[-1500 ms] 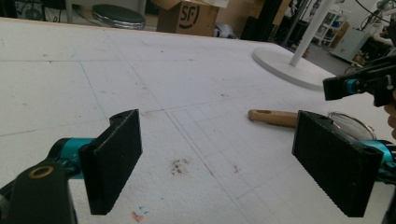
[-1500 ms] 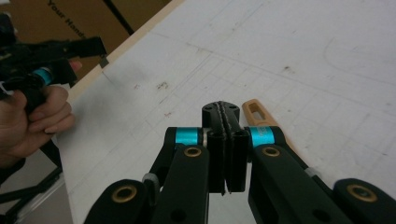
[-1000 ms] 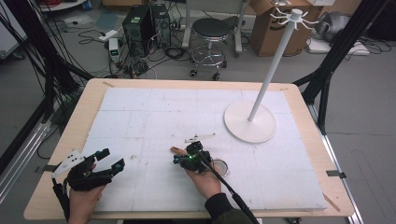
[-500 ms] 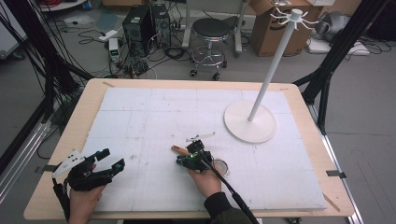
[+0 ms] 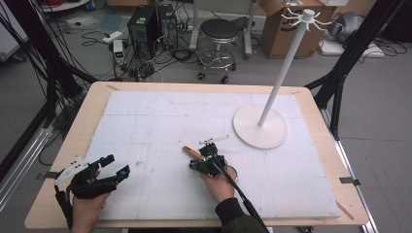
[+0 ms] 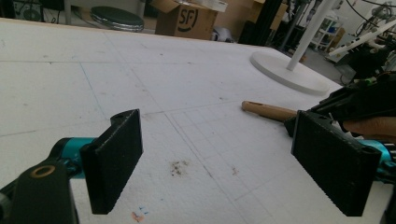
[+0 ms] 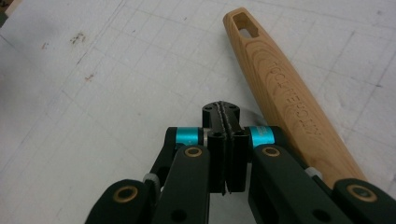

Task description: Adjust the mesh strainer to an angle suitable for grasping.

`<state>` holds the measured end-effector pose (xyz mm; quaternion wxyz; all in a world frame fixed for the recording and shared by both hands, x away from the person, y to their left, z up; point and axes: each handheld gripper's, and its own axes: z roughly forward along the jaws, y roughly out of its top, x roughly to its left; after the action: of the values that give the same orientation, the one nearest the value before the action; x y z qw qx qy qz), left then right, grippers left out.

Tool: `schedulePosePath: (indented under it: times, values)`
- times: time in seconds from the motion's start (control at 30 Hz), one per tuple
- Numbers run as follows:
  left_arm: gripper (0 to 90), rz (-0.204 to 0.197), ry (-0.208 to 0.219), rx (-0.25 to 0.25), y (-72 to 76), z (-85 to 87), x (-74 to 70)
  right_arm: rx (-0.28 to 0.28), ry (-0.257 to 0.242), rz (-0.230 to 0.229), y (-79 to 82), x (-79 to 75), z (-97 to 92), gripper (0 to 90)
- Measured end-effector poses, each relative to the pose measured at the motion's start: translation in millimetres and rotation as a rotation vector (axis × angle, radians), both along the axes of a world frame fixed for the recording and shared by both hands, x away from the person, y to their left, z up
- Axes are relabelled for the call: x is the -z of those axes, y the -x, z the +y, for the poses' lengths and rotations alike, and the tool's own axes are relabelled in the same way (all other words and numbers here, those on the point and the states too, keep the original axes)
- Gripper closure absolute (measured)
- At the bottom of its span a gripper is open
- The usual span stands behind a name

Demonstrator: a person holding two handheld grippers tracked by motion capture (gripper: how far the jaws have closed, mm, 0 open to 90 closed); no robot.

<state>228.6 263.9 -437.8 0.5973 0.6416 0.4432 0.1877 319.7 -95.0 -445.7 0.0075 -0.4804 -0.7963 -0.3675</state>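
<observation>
A wooden handle with a slot in its end lies near the middle of the white mat. My right gripper sits right beside it, low over the mat. In the right gripper view the jaws are pressed together with nothing seen between them, and the wooden handle runs along their right side. My left gripper rests at the front left with its jaws wide apart and empty. In the left gripper view it looks across at the handle and the right gripper.
A white hook stand with a round base stands at the right of the mat. A small pale metal piece lies just beyond the handle, and a round ring shows by the right hand. Stool, boxes and cables lie beyond the table.
The right gripper has shifted a little to the right beside the wooden handle. The left gripper has stayed in place and open.
</observation>
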Motion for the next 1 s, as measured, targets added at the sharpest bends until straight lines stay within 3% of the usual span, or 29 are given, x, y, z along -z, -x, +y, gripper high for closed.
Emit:
schedulePosePath:
  times: [1.0]
  values:
    - [17.4, 0.002, -0.008, 0.005, -0.3, -1.4, 0.7, 0.068, -0.022, 0.023, 9.0, 1.2, -42.4, 89.8]
